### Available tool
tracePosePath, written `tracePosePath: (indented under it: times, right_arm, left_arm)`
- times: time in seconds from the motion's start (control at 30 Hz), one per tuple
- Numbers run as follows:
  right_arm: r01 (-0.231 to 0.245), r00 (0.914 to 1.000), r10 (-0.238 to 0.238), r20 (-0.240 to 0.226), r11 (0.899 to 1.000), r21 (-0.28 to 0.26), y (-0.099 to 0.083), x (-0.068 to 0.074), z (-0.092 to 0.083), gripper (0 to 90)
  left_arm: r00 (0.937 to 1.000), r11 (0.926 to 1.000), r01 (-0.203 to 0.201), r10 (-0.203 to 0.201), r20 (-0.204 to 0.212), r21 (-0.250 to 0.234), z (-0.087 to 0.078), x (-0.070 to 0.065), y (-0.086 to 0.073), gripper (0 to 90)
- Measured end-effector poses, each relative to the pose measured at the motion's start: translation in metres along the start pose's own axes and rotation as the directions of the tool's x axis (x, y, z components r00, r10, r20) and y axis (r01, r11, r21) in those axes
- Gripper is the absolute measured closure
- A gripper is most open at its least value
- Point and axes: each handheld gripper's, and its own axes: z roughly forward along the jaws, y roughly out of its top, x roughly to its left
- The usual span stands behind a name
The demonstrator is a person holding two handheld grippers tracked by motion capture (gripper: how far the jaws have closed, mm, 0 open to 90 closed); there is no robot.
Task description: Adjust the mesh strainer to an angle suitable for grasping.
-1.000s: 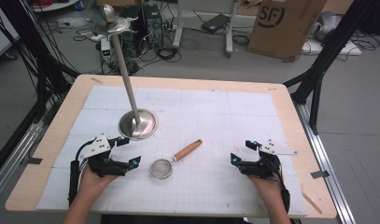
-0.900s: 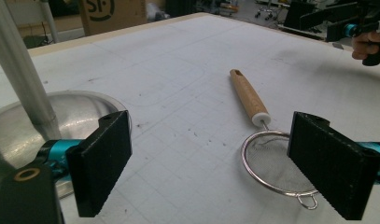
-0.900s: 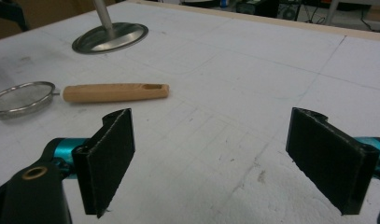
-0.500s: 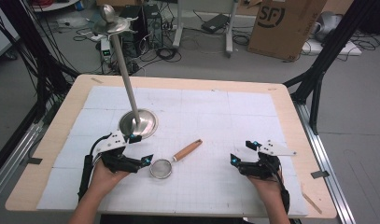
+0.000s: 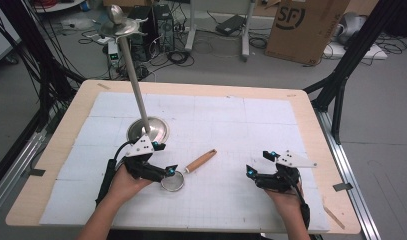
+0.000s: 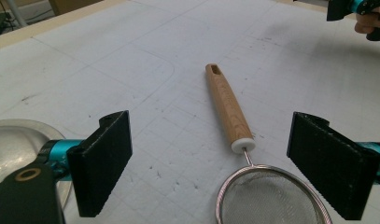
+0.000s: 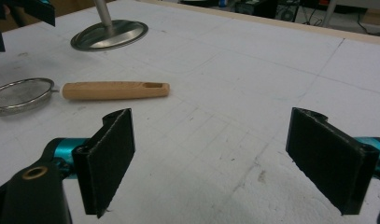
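A small metal sieve (image 5: 172, 181) with a wooden handle (image 5: 201, 161) lies on the white mat, handle pointing up-right. My left gripper (image 5: 166, 159) is open just left of the sieve bowl. In the left gripper view its jaws stand wide apart (image 6: 208, 163), with the sieve rim (image 6: 267, 200) and handle (image 6: 227, 107) between and ahead of them, untouched. My right gripper (image 5: 258, 163) rests open at the right, well away from the sieve. The right gripper view has its jaws apart (image 7: 215, 158) over bare mat, and the sieve handle (image 7: 115, 90) lies farther off to the left.
A tall metal stand with a round base (image 5: 147, 130) and a thin pole (image 5: 133, 75) rises just behind the left gripper. The white gridded mat (image 5: 251, 115) covers a wooden table (image 5: 311, 105). Boxes, cables and frames lie on the floor beyond.
My left gripper has moved right, from the table's left part to beside the sieve bowl. The right gripper and the sieve have stayed put.
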Motion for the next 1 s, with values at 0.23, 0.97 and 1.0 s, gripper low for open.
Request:
tracePosePath:
  times: [0.23,0.97,1.0]
  right_arm:
    - [-0.01,0.9999,0.01,-0.002,1.0,0.004,-0.001,-0.002,0.0,14.6]
    - [-0.022,0.9997,0.022,-0.008,1.0,0.011,-0.002,-0.005,0.001,14.6]
    - [-0.025,0.9997,0.025,-0.005,1.0,0.012,-0.002,-0.005,0.001,14.6]
  left_arm:
    - [0.9999,0.9982,-0.001,0.0,0.016,0.059,0.015,-0.003,0.007,14.6]
    - [0.9977,0.9733,-0.056,0.045,0.051,0.223,0.061,-0.02,0.027,17.0]
    - [0.9974,0.9725,-0.06,0.049,0.052,0.225,0.062,-0.021,0.028,17.0]
